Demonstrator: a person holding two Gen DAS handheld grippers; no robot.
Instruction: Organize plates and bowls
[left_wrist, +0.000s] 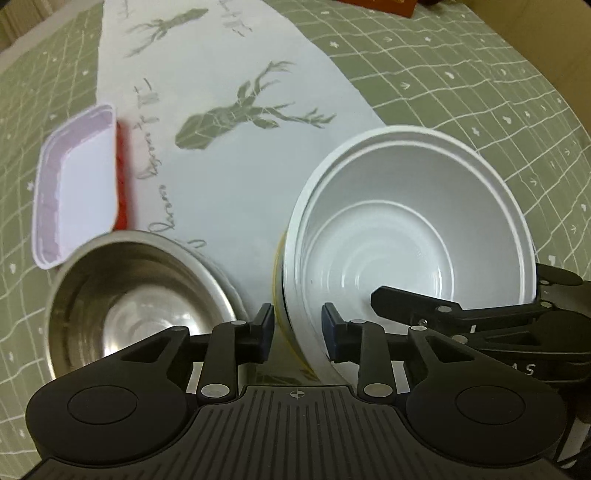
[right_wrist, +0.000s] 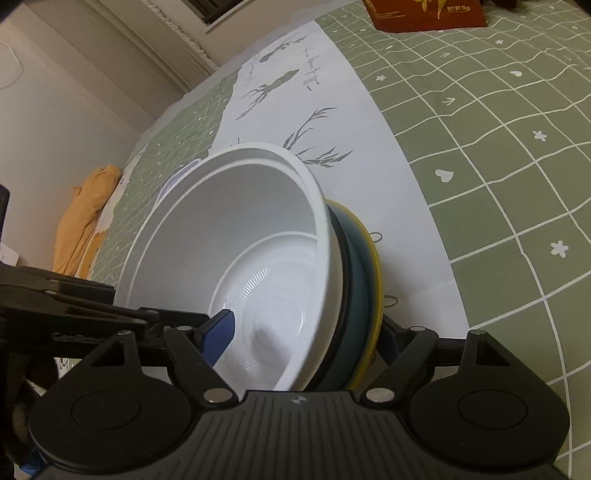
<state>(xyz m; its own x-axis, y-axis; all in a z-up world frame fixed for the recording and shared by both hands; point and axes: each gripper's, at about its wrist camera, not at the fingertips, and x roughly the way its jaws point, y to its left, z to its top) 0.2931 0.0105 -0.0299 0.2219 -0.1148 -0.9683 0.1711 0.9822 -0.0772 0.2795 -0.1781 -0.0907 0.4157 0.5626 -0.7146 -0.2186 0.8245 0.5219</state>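
White bowl (right_wrist: 236, 236) nested in blue-yellow dish (right_wrist: 360, 295), lifted, tilted | right gripper (right_wrist: 295, 332) fingers clamp stack wall | left gripper (left_wrist: 297, 328) fingers straddle rim, contact unclear | level before lowering beside steel bowl (left_wrist: 136, 302)

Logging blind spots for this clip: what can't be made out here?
- Right wrist view: outer finger of the right gripper, hidden behind the white bowl and nested dishes.
- Left wrist view: steel bowl near rim, cut off by the left gripper.
- Left wrist view: rectangular tray, blurred.

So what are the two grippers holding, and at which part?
Both clamp the rim of the nested bowl stack: the left gripper on its left side, the right gripper on the near edge.
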